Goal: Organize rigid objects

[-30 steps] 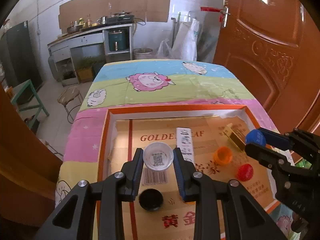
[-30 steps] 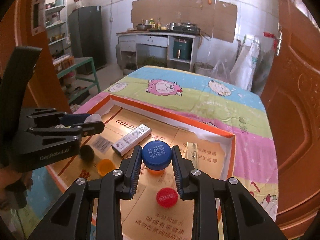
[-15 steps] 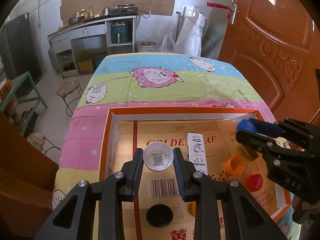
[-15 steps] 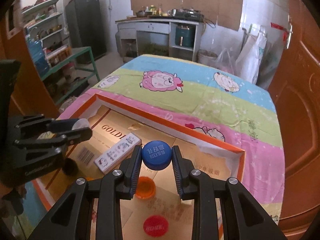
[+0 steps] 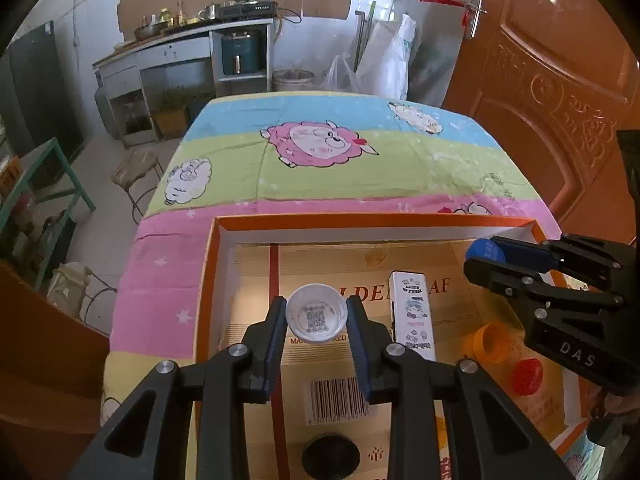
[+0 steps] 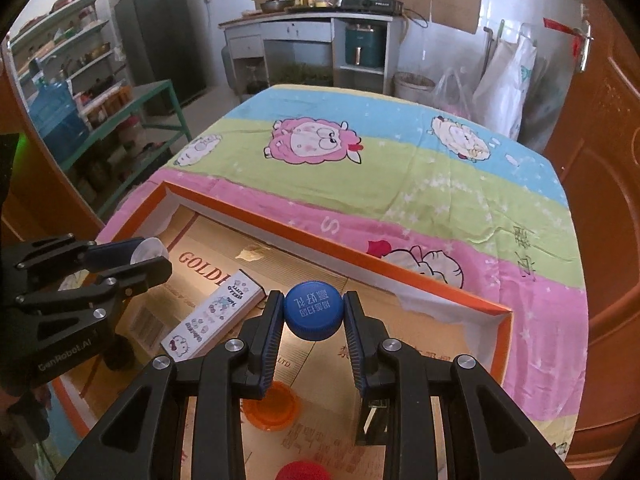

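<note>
White cap [image 5: 316,313], QR-coded inside, pinched by left hand-held gripper [image 5: 316,316]; right hand-held gripper [image 6: 313,315] clamps blue cap [image 6: 313,310].

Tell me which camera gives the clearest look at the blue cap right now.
The right wrist view: the blue cap sits centred between the right gripper pads, printed top facing the lens. The left wrist view shows only its edge at that gripper's tips.

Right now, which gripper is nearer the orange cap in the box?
Right. The right gripper, holding a blue cap, hangs just over the orange cap; the left gripper is across the box past the white carton.
</note>
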`<state>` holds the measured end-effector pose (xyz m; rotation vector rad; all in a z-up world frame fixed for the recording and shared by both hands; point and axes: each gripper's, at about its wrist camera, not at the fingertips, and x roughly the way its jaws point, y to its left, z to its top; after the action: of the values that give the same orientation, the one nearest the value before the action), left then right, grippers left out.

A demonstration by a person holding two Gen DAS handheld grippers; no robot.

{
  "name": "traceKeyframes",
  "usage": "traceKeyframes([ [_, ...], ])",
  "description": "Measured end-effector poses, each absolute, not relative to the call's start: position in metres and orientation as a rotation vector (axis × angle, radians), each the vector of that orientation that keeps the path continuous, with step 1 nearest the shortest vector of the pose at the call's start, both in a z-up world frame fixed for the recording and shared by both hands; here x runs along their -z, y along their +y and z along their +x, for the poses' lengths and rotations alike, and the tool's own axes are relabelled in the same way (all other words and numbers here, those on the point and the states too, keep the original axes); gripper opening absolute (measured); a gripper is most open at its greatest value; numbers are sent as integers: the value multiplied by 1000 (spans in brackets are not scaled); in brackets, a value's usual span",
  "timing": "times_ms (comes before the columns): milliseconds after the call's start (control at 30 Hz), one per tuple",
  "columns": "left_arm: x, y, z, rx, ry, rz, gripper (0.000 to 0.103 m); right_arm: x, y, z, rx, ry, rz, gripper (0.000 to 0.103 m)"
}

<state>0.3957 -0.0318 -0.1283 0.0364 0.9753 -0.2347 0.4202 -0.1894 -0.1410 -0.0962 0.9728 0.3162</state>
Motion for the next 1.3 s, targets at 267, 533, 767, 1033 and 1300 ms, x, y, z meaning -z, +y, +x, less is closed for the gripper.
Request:
traceKeyframes([
  [267,139,-35,405,227,1004,53,31,152,-187,431,-309,1004,-99,31],
  [533,148,-34,409,225,1010,57,31,163,-186,434,-301,1025,-115,31],
  [767,148,-34,409,224,1012,62,31,166,-183,434,-286,1024,-134,33],
  [1033,140,-34,403,239,982,32,39,162,-186,431,-274,1004,-126,51],
  [1300,118,-29,381,252,915,18,57,140,-192,409,-259,954,-84,65],
])
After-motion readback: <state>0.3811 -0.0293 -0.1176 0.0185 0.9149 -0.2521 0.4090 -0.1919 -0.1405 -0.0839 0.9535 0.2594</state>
